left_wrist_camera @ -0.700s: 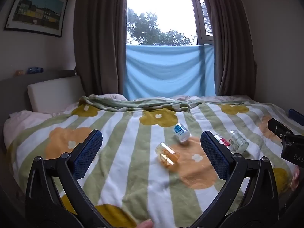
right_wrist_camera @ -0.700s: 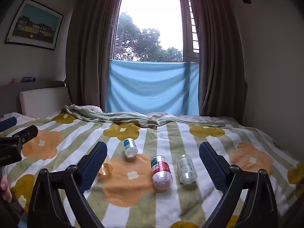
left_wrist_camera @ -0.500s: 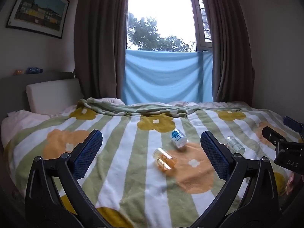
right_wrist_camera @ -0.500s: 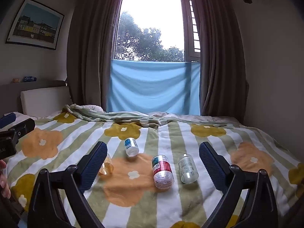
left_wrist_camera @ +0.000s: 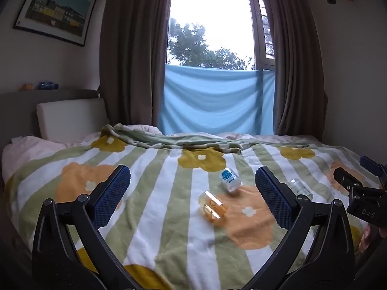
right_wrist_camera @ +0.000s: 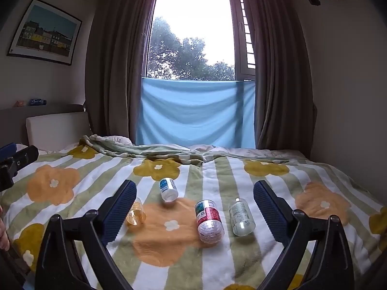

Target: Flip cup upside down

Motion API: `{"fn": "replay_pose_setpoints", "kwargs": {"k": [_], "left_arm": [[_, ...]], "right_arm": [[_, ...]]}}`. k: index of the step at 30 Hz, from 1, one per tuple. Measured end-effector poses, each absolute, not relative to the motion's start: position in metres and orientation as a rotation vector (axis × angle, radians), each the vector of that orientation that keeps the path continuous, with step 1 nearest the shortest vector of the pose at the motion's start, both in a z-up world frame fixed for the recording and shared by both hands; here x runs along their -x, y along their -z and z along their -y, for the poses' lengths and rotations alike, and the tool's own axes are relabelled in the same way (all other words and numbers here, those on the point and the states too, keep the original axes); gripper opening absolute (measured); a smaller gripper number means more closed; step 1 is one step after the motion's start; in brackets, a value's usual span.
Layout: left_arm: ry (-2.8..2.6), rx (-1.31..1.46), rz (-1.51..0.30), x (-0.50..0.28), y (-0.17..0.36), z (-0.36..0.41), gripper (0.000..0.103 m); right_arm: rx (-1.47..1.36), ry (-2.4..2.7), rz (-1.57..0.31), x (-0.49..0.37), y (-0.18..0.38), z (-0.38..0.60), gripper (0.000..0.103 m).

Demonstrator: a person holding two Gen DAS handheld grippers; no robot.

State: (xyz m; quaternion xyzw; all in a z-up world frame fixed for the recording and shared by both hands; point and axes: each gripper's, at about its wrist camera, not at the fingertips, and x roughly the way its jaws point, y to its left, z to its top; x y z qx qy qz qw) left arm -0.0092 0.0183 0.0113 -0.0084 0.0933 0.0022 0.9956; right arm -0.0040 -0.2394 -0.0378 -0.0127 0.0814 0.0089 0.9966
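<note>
Several small cups lie on their sides on the flowered blanket. They are an orange see-through cup, a white cup with a blue label, a red-labelled clear cup and a plain clear cup. My left gripper hangs open above the blanket, short of the orange and white cups. My right gripper is open too, with the red-labelled and clear cups lying ahead between its fingers. Neither gripper touches anything.
The bed fills the foreground, with a folded green blanket edge at the far side. A white headboard cushion stands at the left. Curtains and a blue cloth cover the window behind. A person's fingers show at the frame edges.
The left wrist view has tipped upward, so the cups sit lower in it and the red-labelled cup is now hidden behind the right finger. The right view has barely shifted.
</note>
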Motion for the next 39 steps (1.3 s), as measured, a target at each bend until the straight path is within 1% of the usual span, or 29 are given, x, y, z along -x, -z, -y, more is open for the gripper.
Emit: {"fn": "replay_pose_setpoints", "kwargs": {"k": [27, 39], "left_arm": [[0.022, 0.018, -0.219, 0.006, -0.010, -0.012, 0.103], [0.029, 0.013, -0.211, 0.007, -0.012, -0.009, 0.103]], "right_arm": [[-0.002, -0.036, -0.186, 0.005, 0.040, 0.246, 0.097], [-0.008, -0.026, -0.156, 0.011, 0.034, 0.249, 0.097]]}}
